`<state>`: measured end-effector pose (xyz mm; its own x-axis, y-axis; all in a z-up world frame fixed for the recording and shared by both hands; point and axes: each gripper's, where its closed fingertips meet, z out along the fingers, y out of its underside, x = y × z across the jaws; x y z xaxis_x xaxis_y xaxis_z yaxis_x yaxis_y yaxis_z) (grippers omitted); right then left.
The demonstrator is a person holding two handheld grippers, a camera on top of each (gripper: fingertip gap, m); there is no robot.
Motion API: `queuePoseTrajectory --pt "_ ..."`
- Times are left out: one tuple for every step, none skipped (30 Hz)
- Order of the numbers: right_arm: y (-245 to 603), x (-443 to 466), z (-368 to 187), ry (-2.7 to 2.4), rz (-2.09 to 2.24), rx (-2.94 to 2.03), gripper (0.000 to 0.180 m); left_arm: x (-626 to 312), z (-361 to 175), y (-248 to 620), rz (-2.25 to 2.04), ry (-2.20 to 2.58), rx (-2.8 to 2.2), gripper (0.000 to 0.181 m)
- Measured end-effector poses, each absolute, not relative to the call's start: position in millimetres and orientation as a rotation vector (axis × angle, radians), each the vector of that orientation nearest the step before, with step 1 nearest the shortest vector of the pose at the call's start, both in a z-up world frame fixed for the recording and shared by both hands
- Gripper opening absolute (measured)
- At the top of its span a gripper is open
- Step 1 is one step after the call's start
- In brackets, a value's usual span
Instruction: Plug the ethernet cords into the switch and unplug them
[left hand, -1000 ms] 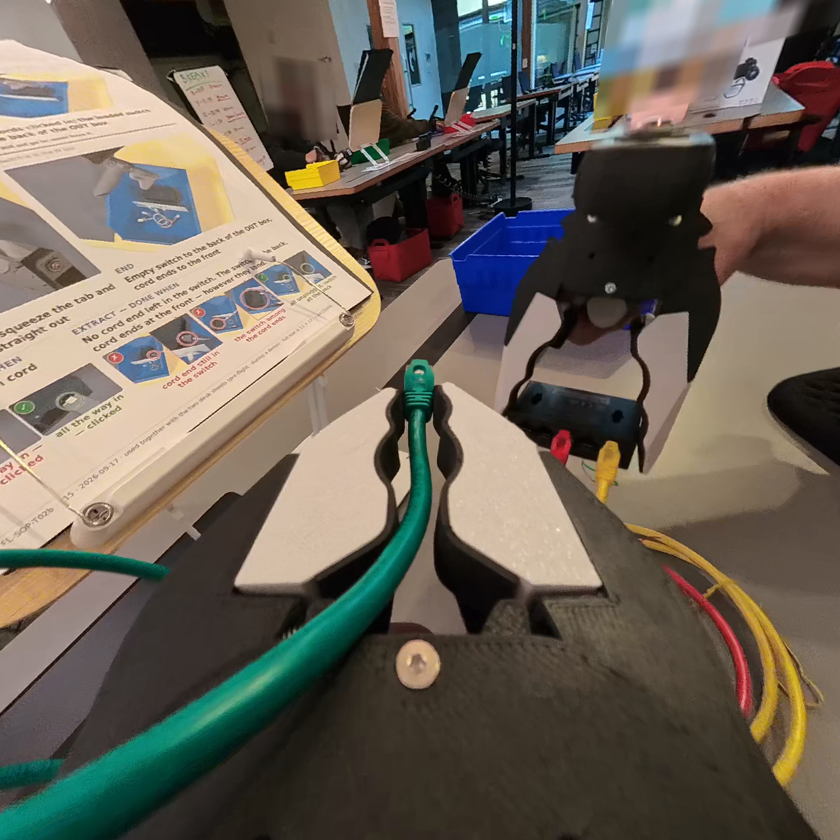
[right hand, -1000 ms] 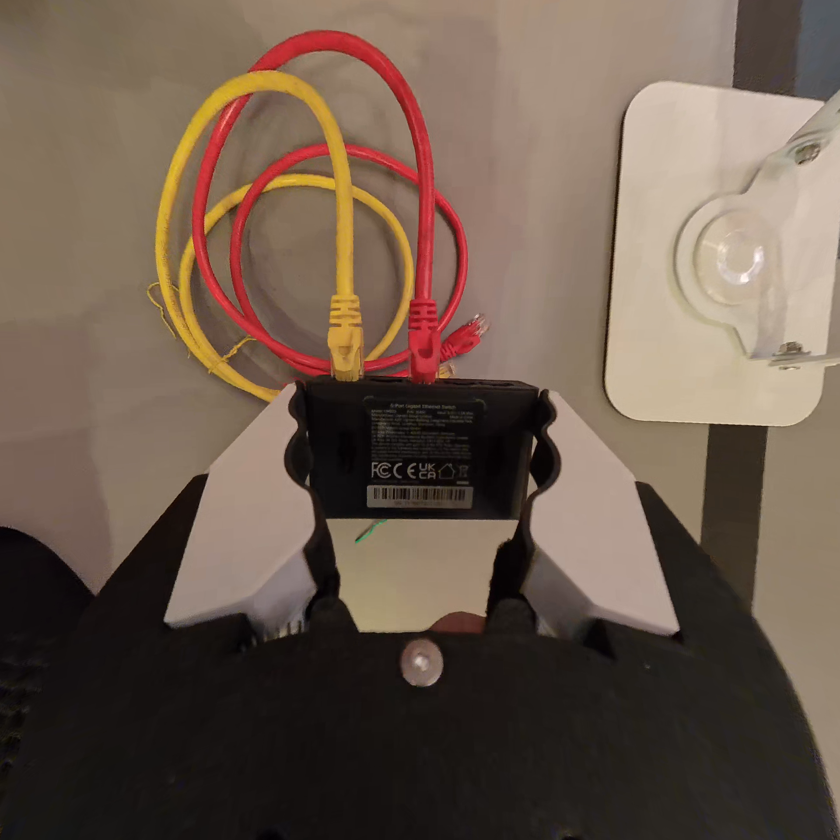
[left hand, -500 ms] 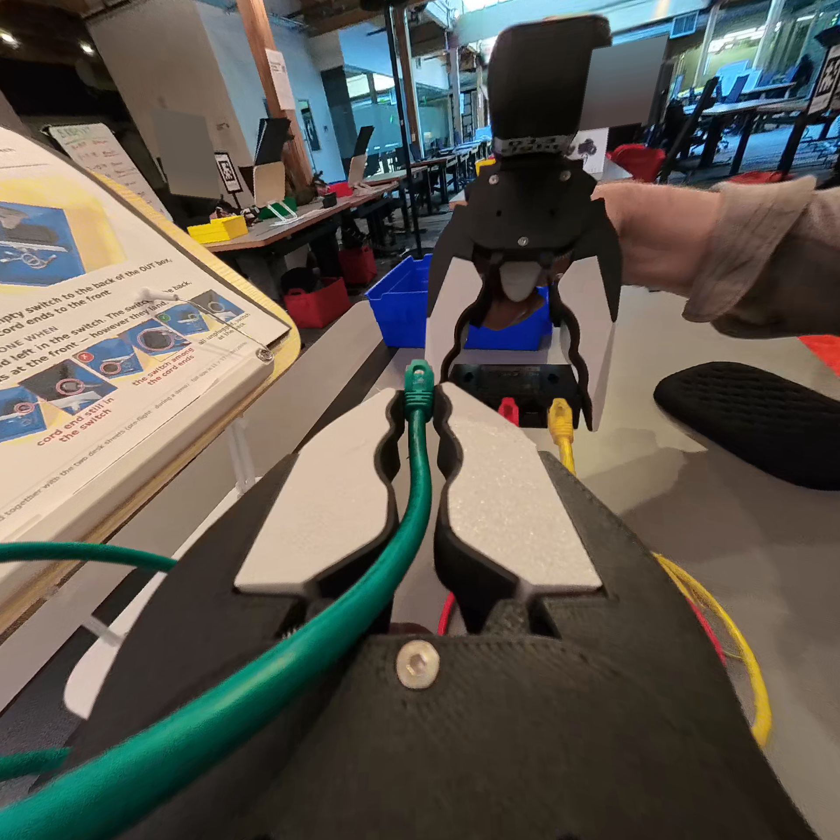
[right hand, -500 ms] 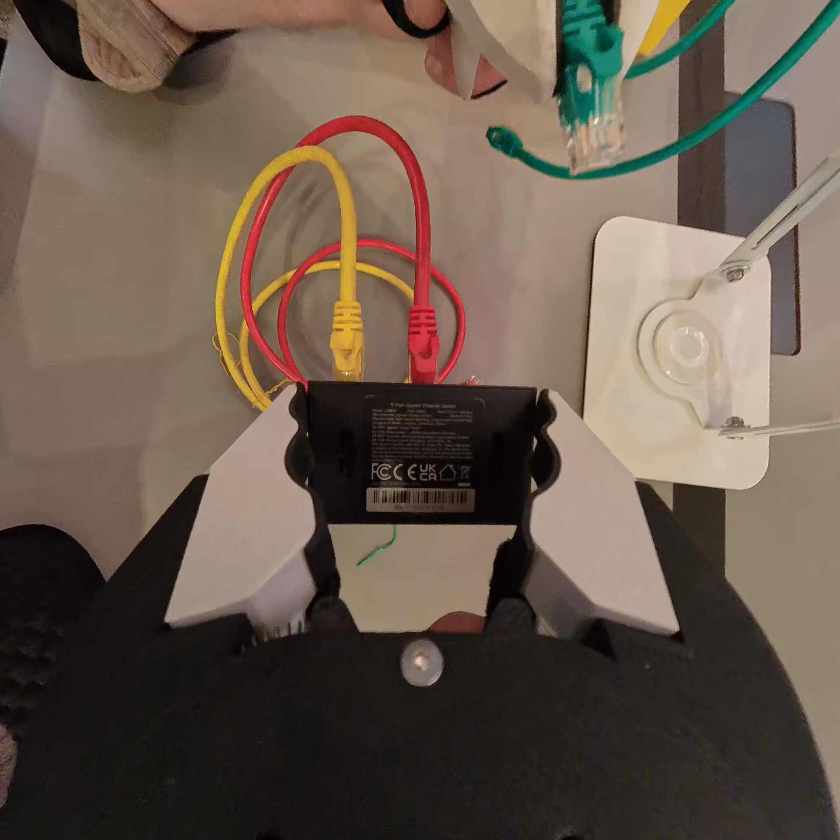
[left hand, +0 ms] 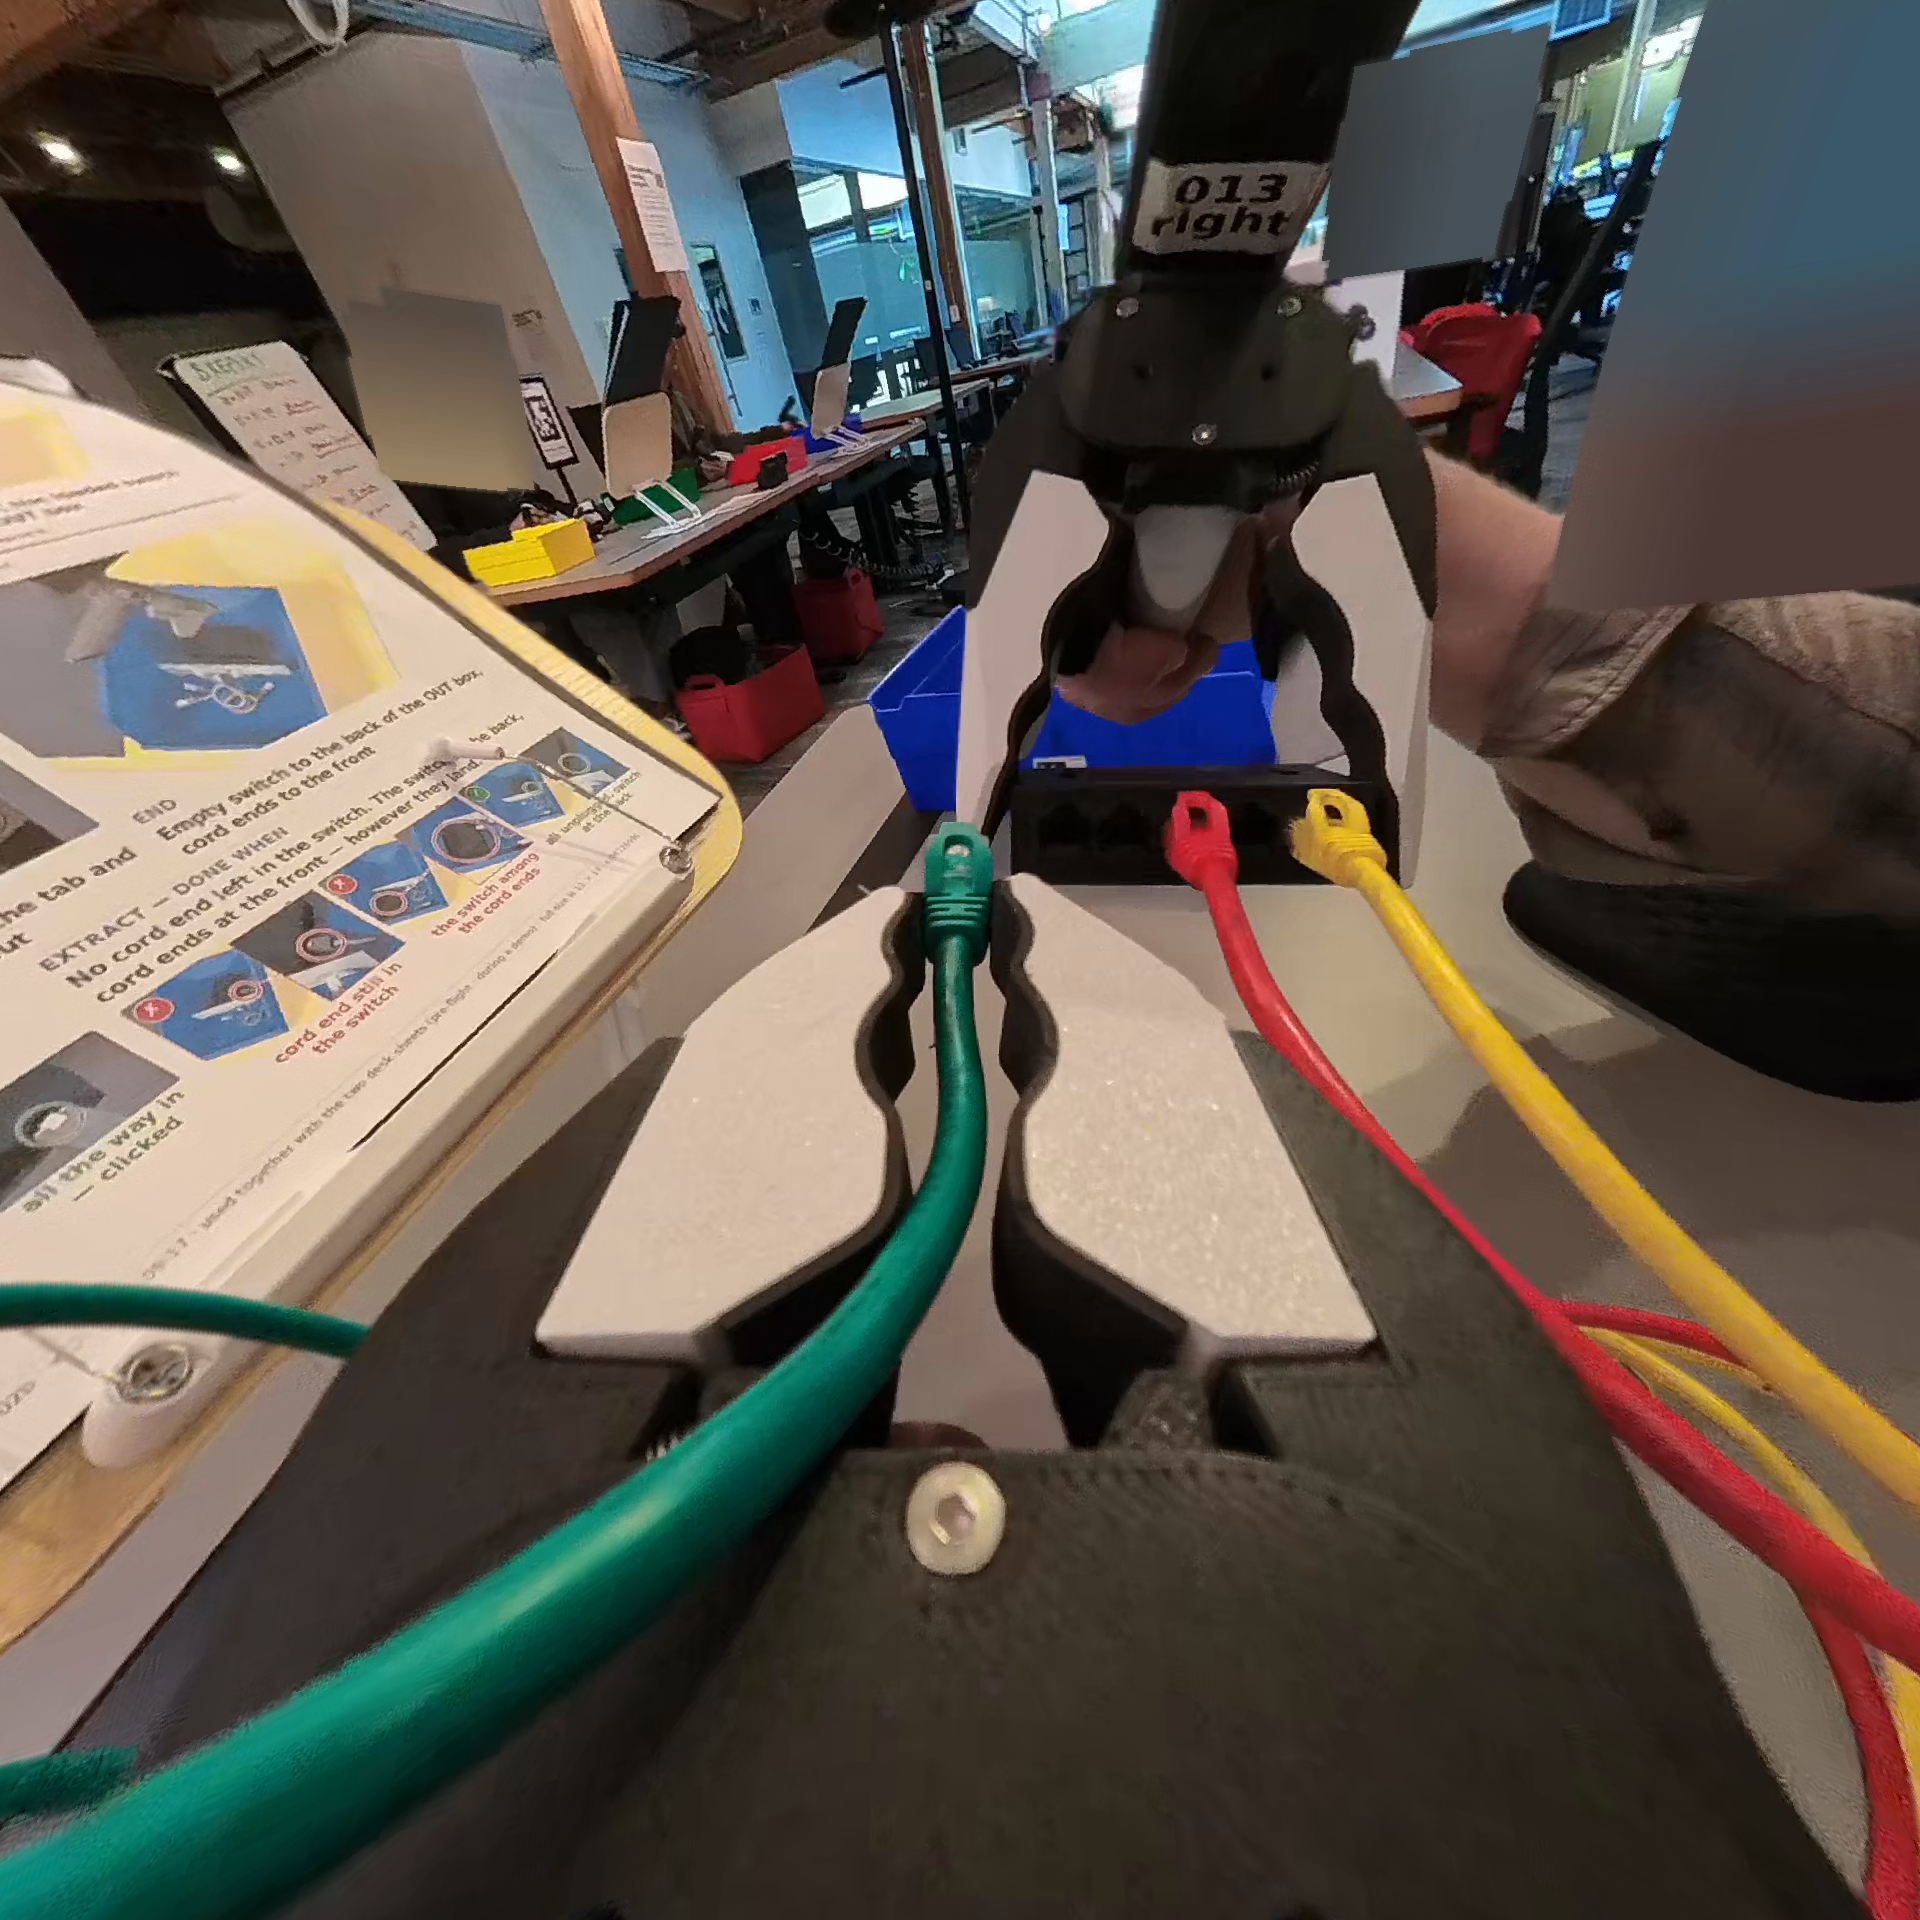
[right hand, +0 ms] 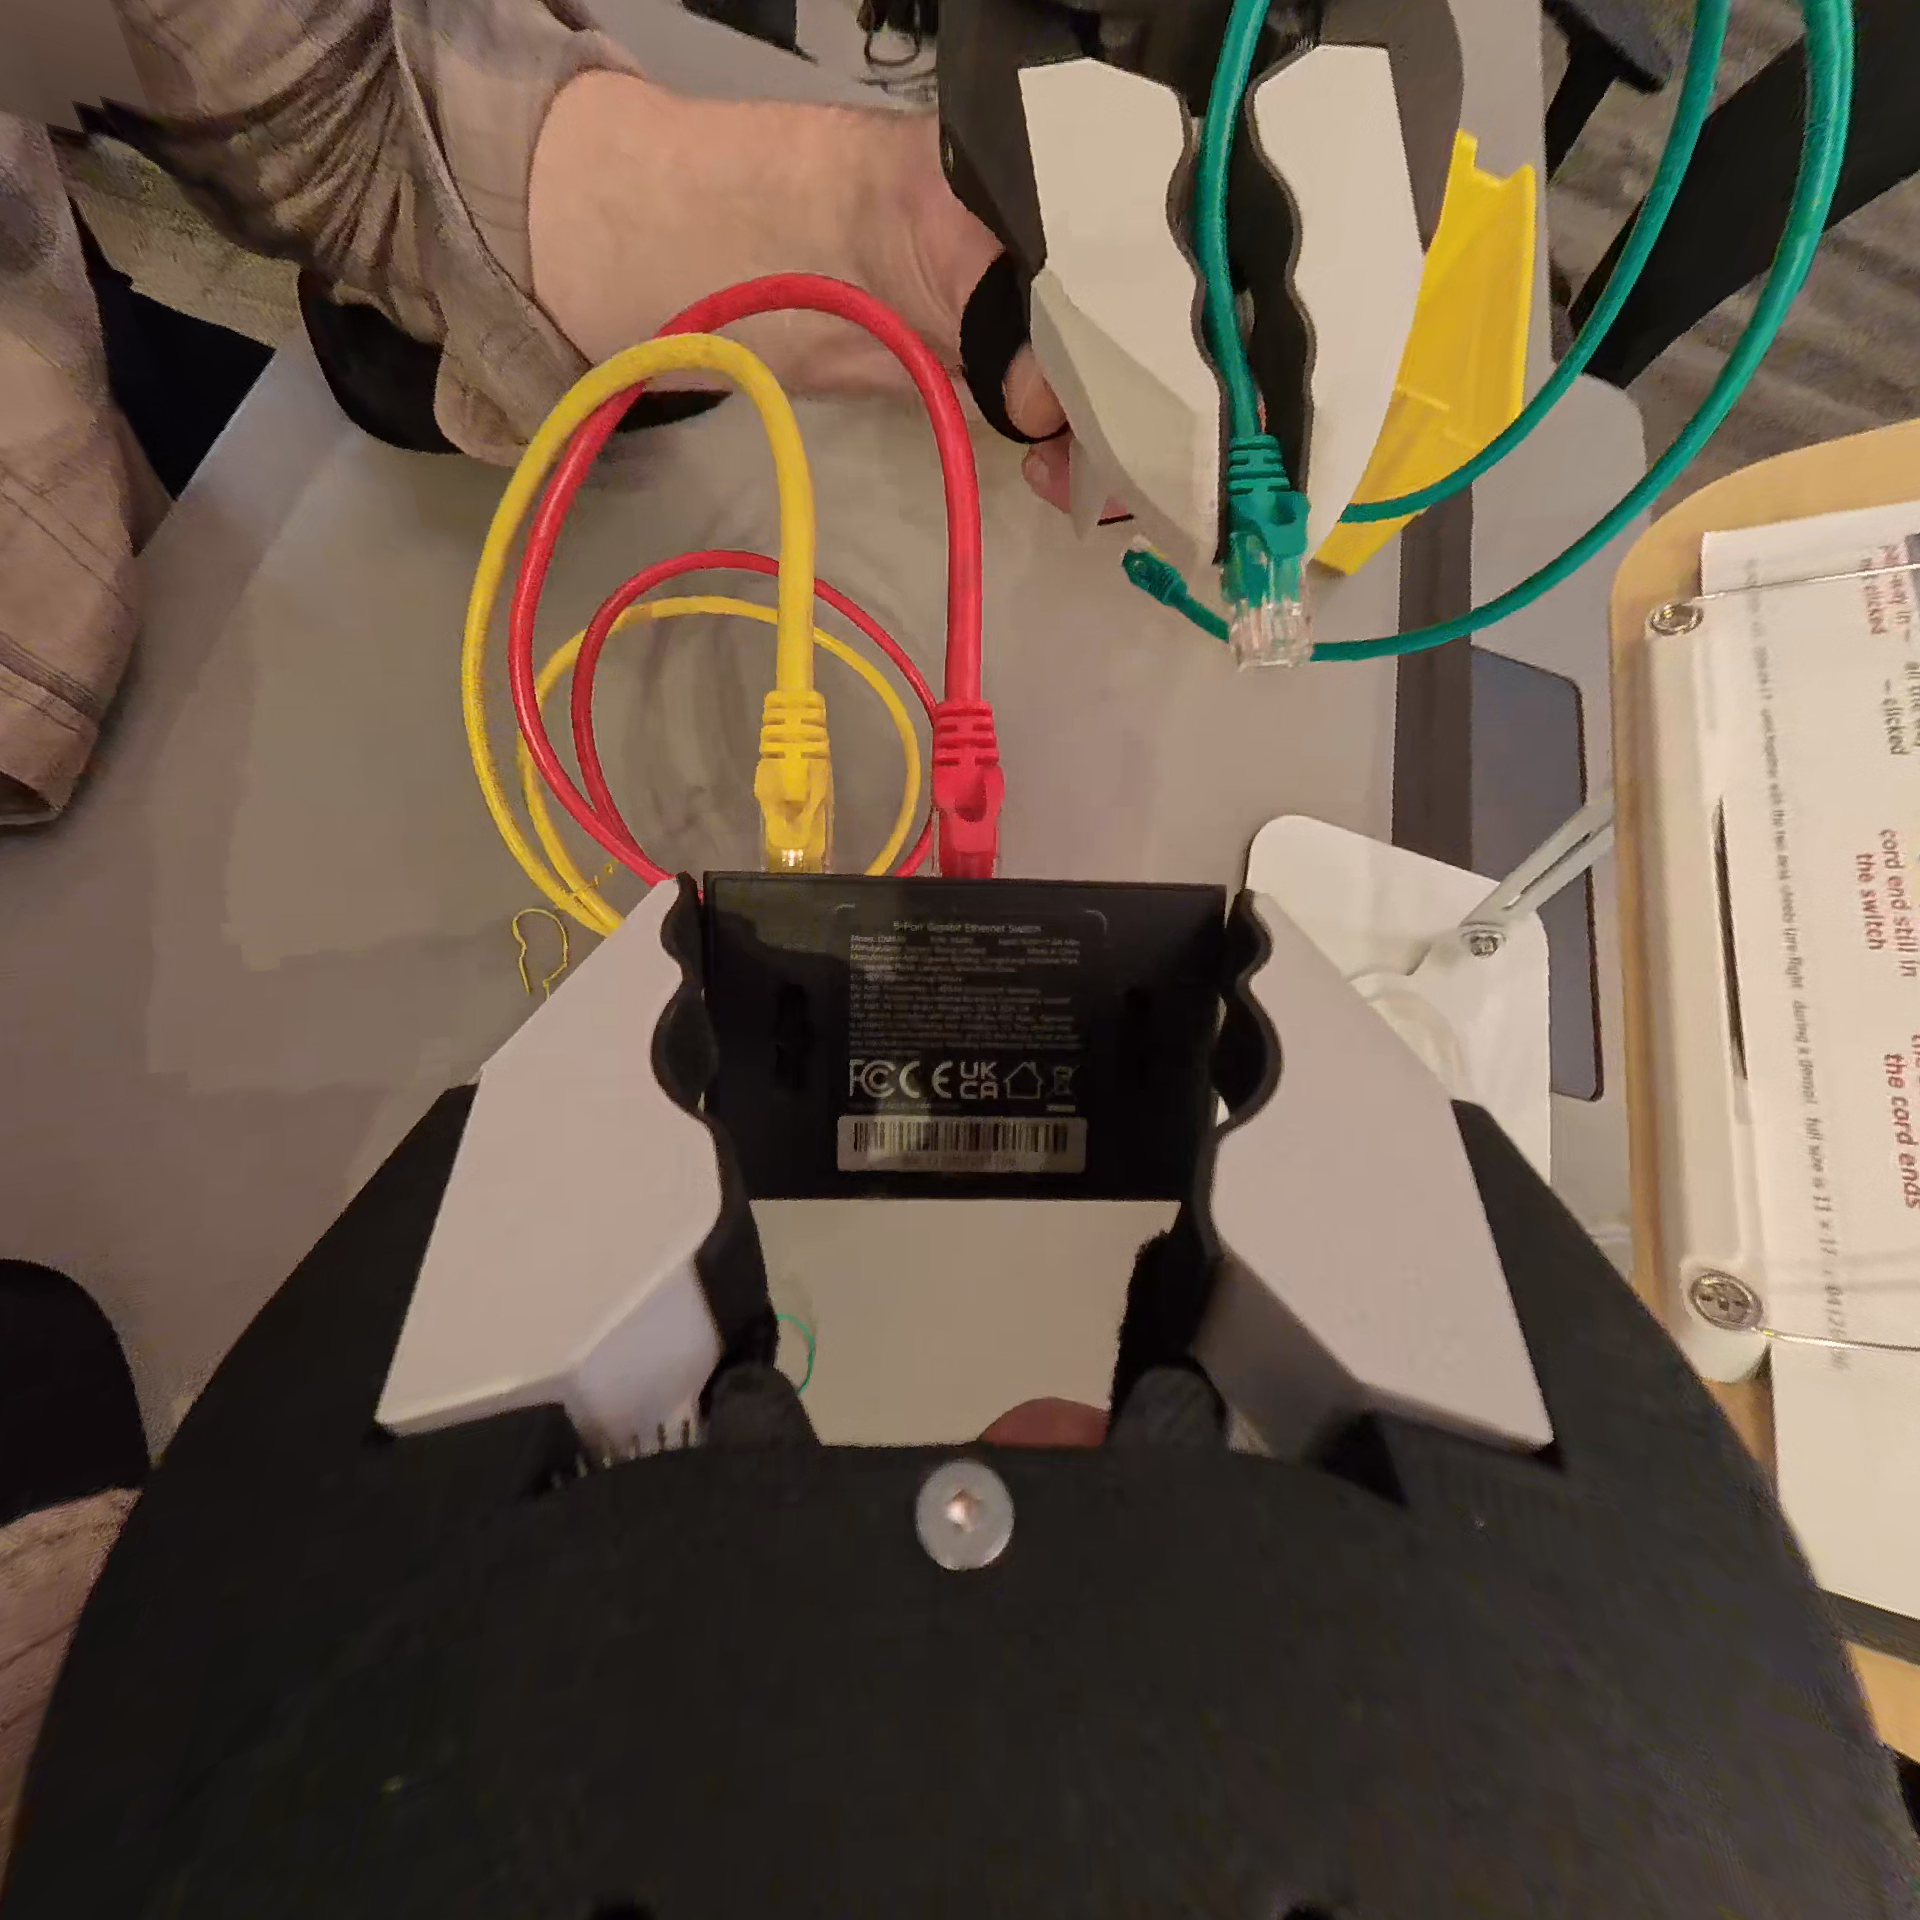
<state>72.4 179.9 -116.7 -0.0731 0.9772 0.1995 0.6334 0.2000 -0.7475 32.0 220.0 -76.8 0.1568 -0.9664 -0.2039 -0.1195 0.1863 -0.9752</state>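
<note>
My right gripper (right hand: 961, 940) is shut on the black switch (right hand: 961, 1039), held above the table with its ports facing my left gripper; it also shows in the left wrist view (left hand: 1195, 831). A red cord (right hand: 966, 769) and a yellow cord (right hand: 795, 769) are plugged into the switch. My left gripper (left hand: 958, 904) is shut on the green cord (left hand: 956, 894), its plug sticking out past the fingertips, just short of the switch's free left ports. In the right wrist view the green plug (right hand: 1262, 582) hangs up and to the right of the switch.
An instruction sheet on a wooden stand (left hand: 312, 883) rises at the left, its white base (right hand: 1455, 935) beside the switch. A blue bin (left hand: 925, 717) sits behind. A black mesh pad (left hand: 1714, 966) lies at the right. Cord loops (right hand: 623, 675) lie on the grey table. My right fingertips sit around 8 cm from my left ones.
My left gripper with the green plug has come closer to the switch. The right gripper has raised and tilted the switch, so its ports now face the green plug.
</note>
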Motion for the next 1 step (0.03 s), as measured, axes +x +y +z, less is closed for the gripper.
queuePoseTrajectory --pt "177.8 72.9 -117.5 -1.777 0.642 -1.498 0.097 32.5 -75.8 217.6 -0.885 1.256 -1.204 0.013"
